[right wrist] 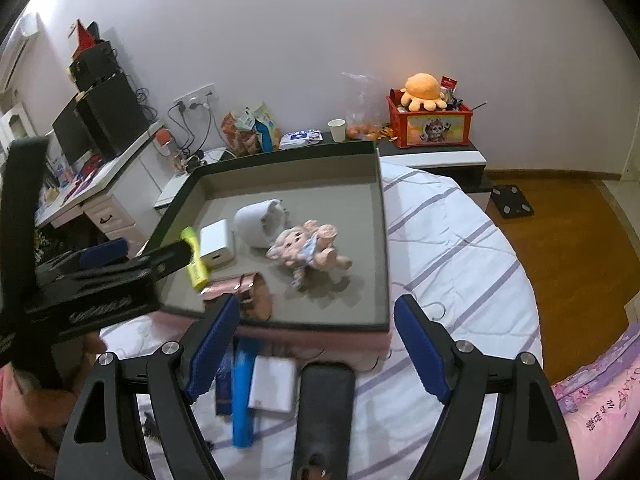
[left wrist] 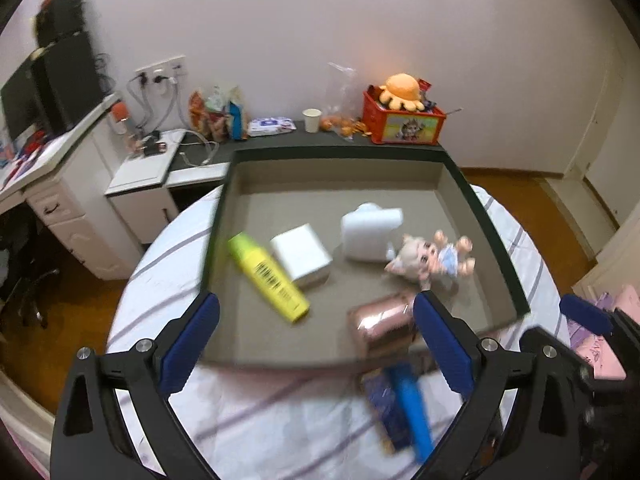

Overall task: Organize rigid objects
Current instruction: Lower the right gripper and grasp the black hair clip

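A shallow grey tray with a dark rim (left wrist: pixel 494 240) lies on the striped bed. In it are a yellow bottle (left wrist: pixel 268 276), a white box (left wrist: pixel 302 256), a white lumpy object (left wrist: pixel 368 232), a small doll (left wrist: pixel 432 258) and a shiny pink box (left wrist: pixel 384 324) at the near edge. My left gripper (left wrist: pixel 316 340) hangs open above the tray's near rim, its pads touching nothing. My right gripper (right wrist: pixel 318 344) is open too, over the bed in front of the tray (right wrist: pixel 385 240). Below it lie a blue tube (right wrist: pixel 244 392), a white card box (right wrist: pixel 272 384) and a black oblong object (right wrist: pixel 326 408).
A low cabinet behind the bed carries a red crate (left wrist: pixel 404 124) with an orange plush, a paper cup (left wrist: pixel 311 120) and snack bags. A white desk (left wrist: pixel 52 184) with a monitor stands left. Wooden floor shows right, and a pink quilt (right wrist: pixel 600 404) at the near right.
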`<state>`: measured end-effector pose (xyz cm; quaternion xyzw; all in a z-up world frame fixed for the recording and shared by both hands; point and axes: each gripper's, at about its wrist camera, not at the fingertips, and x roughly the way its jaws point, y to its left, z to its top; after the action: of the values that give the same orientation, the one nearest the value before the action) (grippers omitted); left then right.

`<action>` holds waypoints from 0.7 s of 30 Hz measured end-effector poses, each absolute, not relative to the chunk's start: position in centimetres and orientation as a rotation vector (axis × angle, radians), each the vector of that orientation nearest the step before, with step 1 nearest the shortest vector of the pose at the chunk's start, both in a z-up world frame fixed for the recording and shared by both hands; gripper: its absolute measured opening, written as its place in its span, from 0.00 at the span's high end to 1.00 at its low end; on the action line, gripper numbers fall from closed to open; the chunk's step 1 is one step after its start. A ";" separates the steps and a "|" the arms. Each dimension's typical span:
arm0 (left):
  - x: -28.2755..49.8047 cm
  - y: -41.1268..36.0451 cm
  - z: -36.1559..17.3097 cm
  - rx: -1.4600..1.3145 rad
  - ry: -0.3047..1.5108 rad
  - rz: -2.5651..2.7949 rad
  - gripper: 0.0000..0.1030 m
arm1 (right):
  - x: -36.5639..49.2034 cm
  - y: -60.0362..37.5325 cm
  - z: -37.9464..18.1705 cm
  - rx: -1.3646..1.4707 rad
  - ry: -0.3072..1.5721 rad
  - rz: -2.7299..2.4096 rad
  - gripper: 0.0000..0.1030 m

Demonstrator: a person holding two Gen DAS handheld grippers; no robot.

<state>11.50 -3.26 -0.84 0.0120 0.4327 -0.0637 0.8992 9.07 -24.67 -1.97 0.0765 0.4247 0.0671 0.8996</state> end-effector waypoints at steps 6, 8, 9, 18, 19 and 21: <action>6.4 -0.2 -1.1 0.010 0.874 -0.052 0.00 | 6.9 -22.9 -3.0 0.115 0.916 0.148 0.21; 5.0 0.6 -1.7 0.008 0.885 -0.035 0.00 | 6.2 -22.0 -3.9 0.098 0.940 0.161 0.21; 4.4 1.1 -2.1 0.000 0.897 -0.032 0.00 | 6.1 -21.7 -4.2 0.093 0.947 0.166 0.21; 1.8 4.3 -4.7 -0.071 0.958 0.006 0.00 | 4.1 -17.0 -6.8 0.003 1.015 0.277 0.21; 1.7 4.6 -4.7 -0.076 0.958 0.012 0.00 | 3.8 -16.3 -7.0 -0.017 1.022 0.306 0.21; 1.5 5.1 -4.6 -0.079 0.954 0.019 0.00 | 3.3 -14.8 -7.6 -0.070 1.040 0.361 0.21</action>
<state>1.46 5.05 -4.61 -0.0379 0.4590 0.0089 0.8876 3.32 -14.81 -7.64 -0.0332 0.4941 0.1713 0.8517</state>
